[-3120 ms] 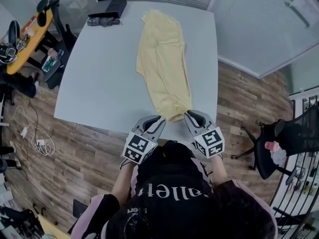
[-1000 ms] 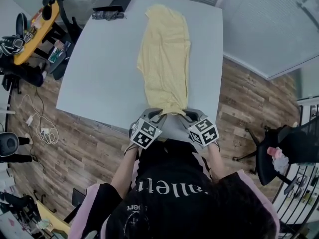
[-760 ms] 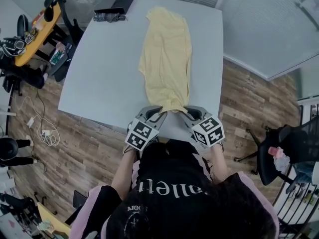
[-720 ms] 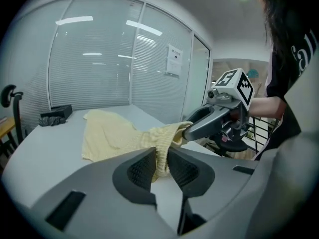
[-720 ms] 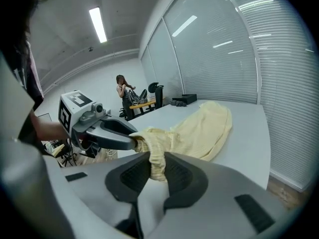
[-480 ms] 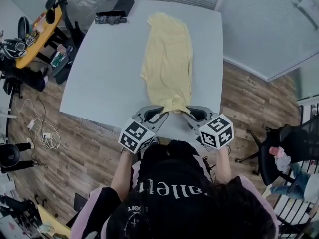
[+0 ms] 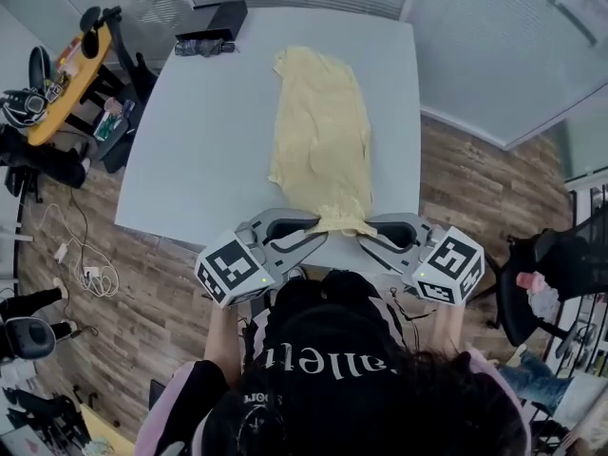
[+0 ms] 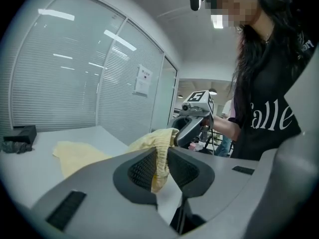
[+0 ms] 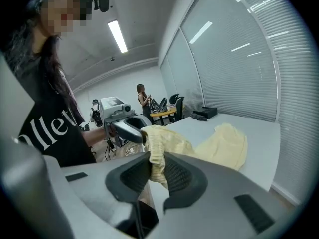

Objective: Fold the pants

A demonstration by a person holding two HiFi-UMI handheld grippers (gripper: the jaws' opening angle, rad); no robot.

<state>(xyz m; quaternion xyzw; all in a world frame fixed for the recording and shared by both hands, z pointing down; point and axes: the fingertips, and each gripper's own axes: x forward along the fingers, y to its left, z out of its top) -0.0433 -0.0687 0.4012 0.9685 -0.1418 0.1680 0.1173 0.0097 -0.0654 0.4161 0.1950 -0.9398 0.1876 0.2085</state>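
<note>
Head view, step: we're on the first fold, with the near end of the pants (image 7: 321, 131) held up off the worktop (image 7: 199, 131) edge right in front of us.
Left gripper (image 7: 309, 234): jaws almost closed, pinching one corner of that bunched yellow edge.
Right gripper (image 7: 372, 236): same deal, nearly closed jaws clamped on the other corner.
Pose: both angled in toward each other, tips dipping a bit, marker cubes out to the sides.
Pants: the rest lies flat, running lengthwise toward the worktop's far end.
Next move: we'd guess carry both corners forward together, keep them level, then lay the edge on the far end.
</note>
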